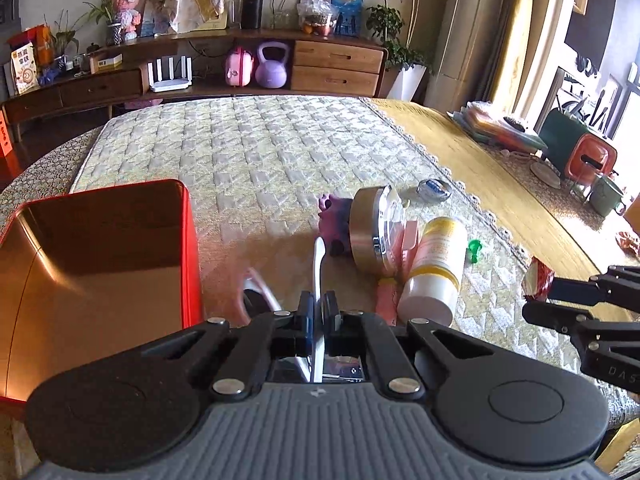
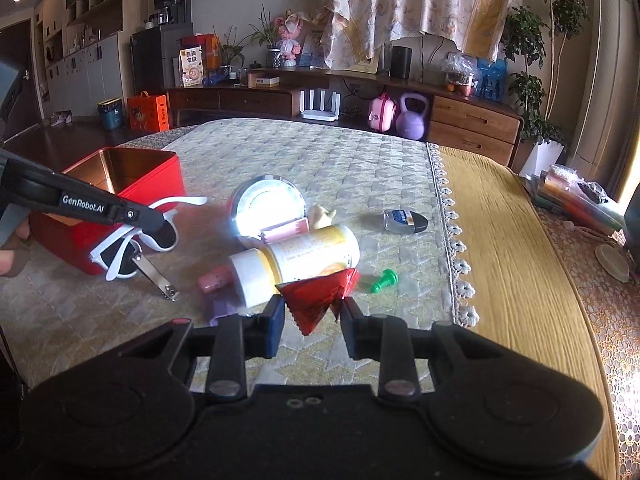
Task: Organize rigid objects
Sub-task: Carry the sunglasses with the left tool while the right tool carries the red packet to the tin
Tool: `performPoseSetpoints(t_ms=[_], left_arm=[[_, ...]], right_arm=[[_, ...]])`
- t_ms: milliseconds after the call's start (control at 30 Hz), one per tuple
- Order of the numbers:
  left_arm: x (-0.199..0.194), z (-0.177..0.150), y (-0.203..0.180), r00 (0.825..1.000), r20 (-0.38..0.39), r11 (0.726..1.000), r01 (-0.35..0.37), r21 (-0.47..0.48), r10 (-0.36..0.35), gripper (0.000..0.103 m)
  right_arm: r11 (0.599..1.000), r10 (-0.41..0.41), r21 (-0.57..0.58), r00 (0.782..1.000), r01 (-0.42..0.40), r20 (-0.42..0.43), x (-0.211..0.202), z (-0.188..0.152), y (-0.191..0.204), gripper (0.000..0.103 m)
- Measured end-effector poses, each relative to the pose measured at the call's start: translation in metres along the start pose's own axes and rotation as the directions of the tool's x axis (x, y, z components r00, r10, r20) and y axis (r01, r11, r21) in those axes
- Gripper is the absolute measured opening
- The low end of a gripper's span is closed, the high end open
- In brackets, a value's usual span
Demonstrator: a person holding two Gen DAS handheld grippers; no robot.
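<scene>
Left hand-held gripper [image 1: 319, 308] clamps white sunglasses [image 2: 132, 240] by thin temple arm; glasses dangle beside red tin box [image 2: 132, 184], just above desk. Risk: narrow pinch lets glasses pivot or slip, snag box rim.

Right hand-held gripper [image 2: 312, 312] pinches crinkly red packet [image 2: 316, 294] by edges; could slide out.

Ahead of it: white-yellow bottle [image 2: 296, 262] lying flat, round silver tin [image 2: 264, 208], green pin [image 2: 384, 281].
</scene>
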State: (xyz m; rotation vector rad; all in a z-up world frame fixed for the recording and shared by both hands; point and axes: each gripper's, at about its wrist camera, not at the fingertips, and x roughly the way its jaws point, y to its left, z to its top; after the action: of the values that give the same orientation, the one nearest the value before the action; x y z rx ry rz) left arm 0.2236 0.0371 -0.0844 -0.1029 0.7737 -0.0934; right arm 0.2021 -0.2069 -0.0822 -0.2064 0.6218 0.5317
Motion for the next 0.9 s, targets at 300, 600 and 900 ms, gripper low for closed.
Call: performPoseSetpoints(t_ms=[300,600,900], left_arm=[[-0.027,0.013,0.007,0.999,0.039,0.999,0.008,-0.037,-0.007,0.004],[-0.06,0.024,0.029,0.995,0.1,0.996,0.007,-0.085,0.002,0.004],[-0.078,0.029,0.085,0.99,0.136,0.987,-0.028,-0.158,0.05,0.004]], right_arm=[[0.999,0.04,0.015,0.999,-0.04,0.023,-0.02,0.002,0.012,0.03],[0.995,0.092,-0.031,0.995,-0.091,0.041,-0.03,0.027,0.044,0.03],[0.98,0.152,-0.136,0.988,-0.146,0.037,-0.017,0.059,0.097,0.03]])
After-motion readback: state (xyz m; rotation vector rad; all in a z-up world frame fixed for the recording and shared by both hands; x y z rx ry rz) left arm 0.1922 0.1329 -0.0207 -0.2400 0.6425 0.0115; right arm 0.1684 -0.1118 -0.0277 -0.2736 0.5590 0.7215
